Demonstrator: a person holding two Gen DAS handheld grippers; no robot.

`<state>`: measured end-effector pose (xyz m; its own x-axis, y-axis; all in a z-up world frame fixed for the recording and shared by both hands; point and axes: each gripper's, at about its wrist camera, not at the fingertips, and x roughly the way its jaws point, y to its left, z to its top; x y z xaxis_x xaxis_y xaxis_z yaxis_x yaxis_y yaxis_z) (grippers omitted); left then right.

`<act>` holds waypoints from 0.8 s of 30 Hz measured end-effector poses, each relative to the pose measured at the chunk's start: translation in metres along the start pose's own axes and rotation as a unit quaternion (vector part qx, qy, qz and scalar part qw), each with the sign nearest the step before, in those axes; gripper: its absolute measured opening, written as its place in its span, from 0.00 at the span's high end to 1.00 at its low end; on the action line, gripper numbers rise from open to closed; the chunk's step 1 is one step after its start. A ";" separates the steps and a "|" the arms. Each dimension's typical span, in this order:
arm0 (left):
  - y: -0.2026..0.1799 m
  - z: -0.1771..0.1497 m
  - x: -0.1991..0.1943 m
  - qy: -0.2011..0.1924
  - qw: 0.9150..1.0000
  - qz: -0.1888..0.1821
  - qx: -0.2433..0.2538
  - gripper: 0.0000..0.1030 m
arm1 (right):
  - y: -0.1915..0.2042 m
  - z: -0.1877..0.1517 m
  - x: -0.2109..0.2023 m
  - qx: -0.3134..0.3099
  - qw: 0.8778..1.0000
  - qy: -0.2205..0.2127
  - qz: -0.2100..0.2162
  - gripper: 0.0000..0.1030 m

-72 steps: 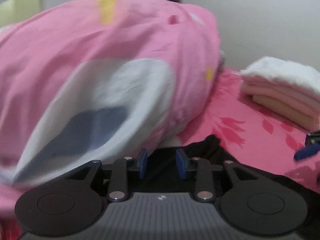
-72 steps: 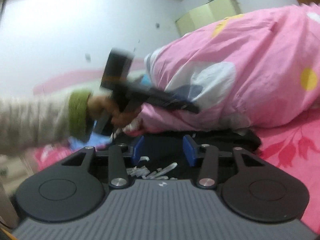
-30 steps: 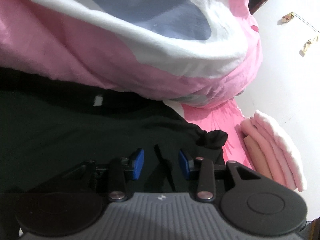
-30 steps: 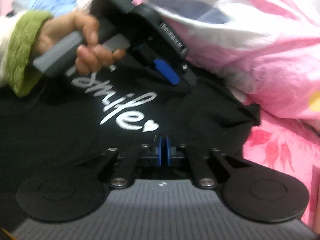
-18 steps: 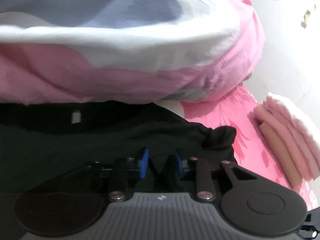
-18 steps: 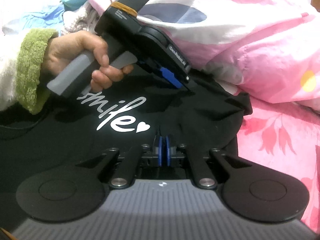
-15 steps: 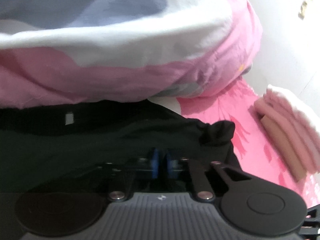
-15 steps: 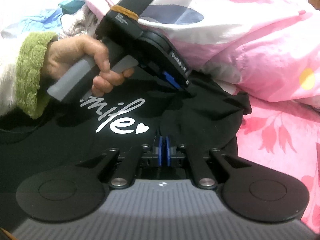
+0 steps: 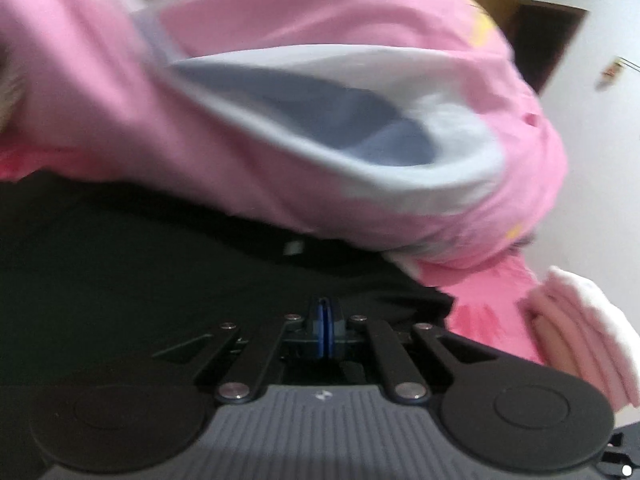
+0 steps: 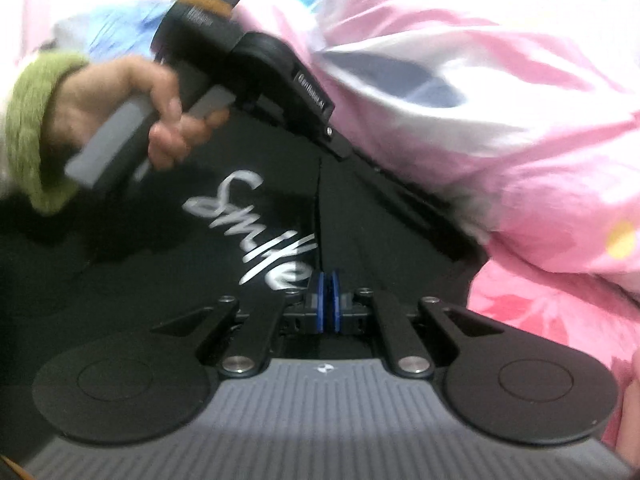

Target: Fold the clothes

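Note:
A black T-shirt point(image 10: 168, 280) with white "smile" lettering point(image 10: 256, 228) lies on the pink bed. My right gripper point(image 10: 327, 280) is shut on its near edge, and a taut fold line runs from there up to the left gripper. In the right wrist view the left gripper point(image 10: 340, 154) is held by a hand with a green cuff point(image 10: 32, 128), its tip down at the shirt's far edge. In the left wrist view my left gripper point(image 9: 323, 308) is shut on the black T-shirt point(image 9: 120, 280), close under the pink quilt point(image 9: 280, 100).
A bulky pink quilt point(image 10: 500, 100) with white and blue patches overhangs the shirt's far side. Folded pink and white towels point(image 9: 580, 320) are stacked at the right. The pink flowered sheet point(image 10: 540, 312) shows to the right of the shirt. Blue clothing point(image 10: 116, 28) lies at the far left.
My left gripper closed onto the shirt's far edge. Both grippers have since pulled, so the shirt's right side lifts into a taut fold over the lettering. The views are motion-blurred.

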<state>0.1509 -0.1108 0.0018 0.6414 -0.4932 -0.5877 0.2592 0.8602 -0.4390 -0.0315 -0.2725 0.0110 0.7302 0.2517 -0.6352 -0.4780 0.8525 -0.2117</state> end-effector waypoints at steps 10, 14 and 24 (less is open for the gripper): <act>0.045 -0.012 0.004 0.061 0.997 0.030 -0.020 0.79 | 0.023 0.004 0.023 -0.016 0.995 0.067 0.076 0.95; 0.046 -0.007 -0.013 0.007 0.999 0.050 0.006 0.56 | -0.015 0.000 -0.008 0.083 0.992 0.022 0.094 0.93; -0.070 0.000 0.035 0.016 0.955 -0.033 0.294 0.52 | -0.157 -0.077 0.045 0.476 0.875 -0.034 0.084 0.75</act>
<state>0.1548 -0.1882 0.0122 0.5888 -0.5449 -0.5971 0.6658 0.7458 -0.0240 0.0389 -0.4306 -0.0414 0.7319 0.4085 -0.5453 0.0182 0.7883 0.6150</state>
